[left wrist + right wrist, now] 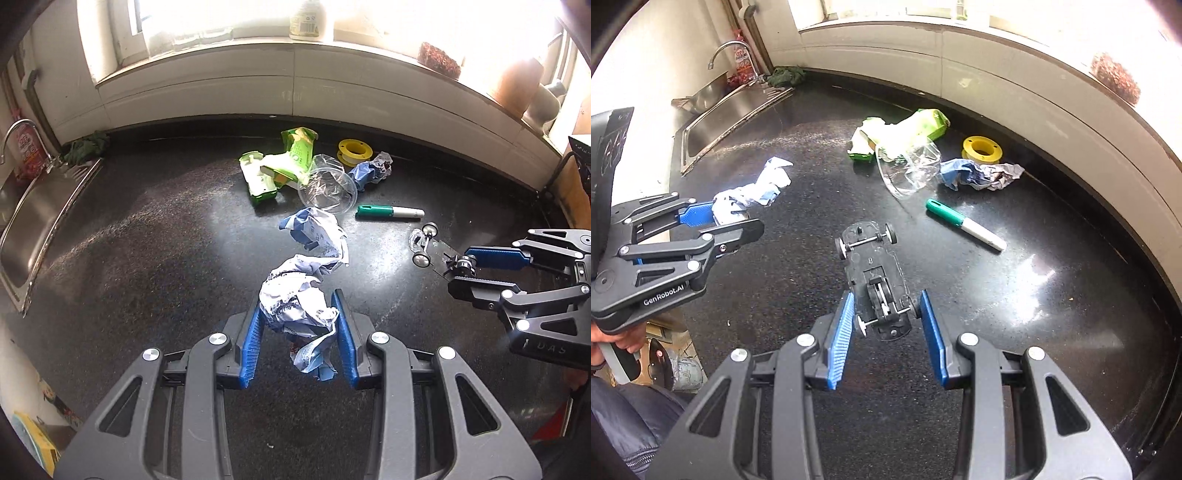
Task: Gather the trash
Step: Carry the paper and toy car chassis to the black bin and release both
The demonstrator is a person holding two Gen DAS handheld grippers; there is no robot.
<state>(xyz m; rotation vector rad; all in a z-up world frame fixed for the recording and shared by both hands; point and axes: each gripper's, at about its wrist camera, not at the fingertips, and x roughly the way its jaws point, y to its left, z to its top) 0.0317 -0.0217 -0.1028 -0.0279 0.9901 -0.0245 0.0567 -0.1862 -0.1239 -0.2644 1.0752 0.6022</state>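
Observation:
My left gripper [298,295] is shut on a crumpled white and blue paper [295,299], which trails away over the dark counter [147,258]; the gripper also shows in the right wrist view [735,218]. My right gripper [886,299] is shut on the rear of an upturned black toy car chassis [875,273], also seen in the left wrist view [436,254]. Farther back lie a green wrapper [280,166], a crushed clear plastic cup [327,184], a second crumpled paper [371,170], a yellow spool [352,149] and a green-capped marker [389,212].
A steel sink [33,221] with a tap [18,133] is set into the counter at the left. A white wall and window sill with a bottle [308,18] and pots [517,81] run along the back. A dark green cloth [86,146] lies in the back corner.

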